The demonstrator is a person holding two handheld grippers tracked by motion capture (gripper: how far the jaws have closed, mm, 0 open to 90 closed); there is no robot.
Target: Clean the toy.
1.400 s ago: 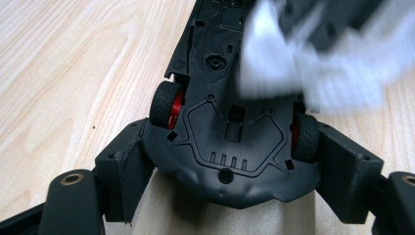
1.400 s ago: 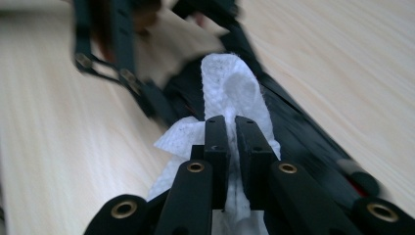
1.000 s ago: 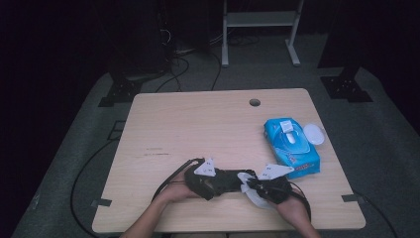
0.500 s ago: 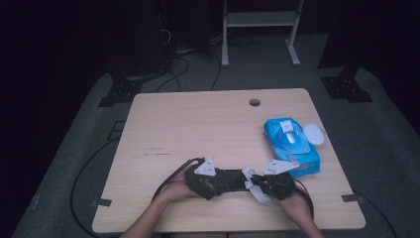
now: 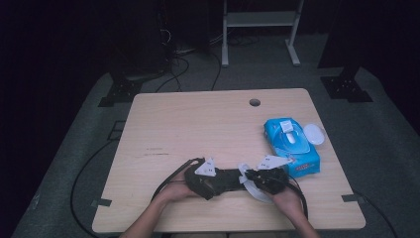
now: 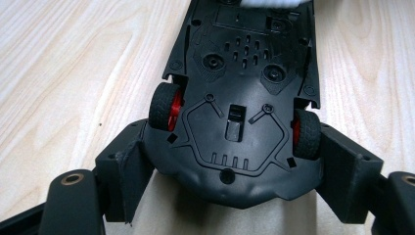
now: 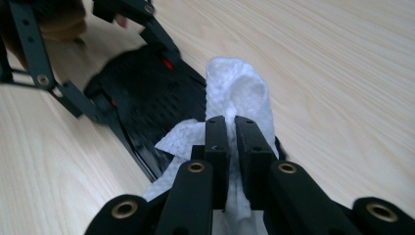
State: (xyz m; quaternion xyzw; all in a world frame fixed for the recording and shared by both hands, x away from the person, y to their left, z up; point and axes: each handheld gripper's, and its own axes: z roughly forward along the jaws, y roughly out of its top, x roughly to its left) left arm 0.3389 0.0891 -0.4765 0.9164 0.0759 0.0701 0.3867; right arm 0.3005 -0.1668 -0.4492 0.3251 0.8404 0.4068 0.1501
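A black toy car [image 6: 235, 88] with red wheel hubs lies upside down, its underside facing the left gripper view. My left gripper [image 6: 235, 169] is shut on one end of it, a jaw pressed against each side by the wheels. My right gripper [image 7: 231, 129] is shut on a white wipe [image 7: 240, 90], which rests on the other end of the toy car [image 7: 147, 103]. In the high view, the left gripper [image 5: 210, 179] and the right gripper [image 5: 258, 179] face each other near the table's front edge, with the car between them.
A blue pack of wipes [image 5: 292, 146] lies at the right of the wooden table [image 5: 198, 124], with a white oval lid [image 5: 314, 134] beside it. A round cable hole [image 5: 254, 102] is near the far edge. Cables trail off the front.
The right gripper with the wipe has shifted slightly to the left along the car. The left gripper and the car have stayed put.
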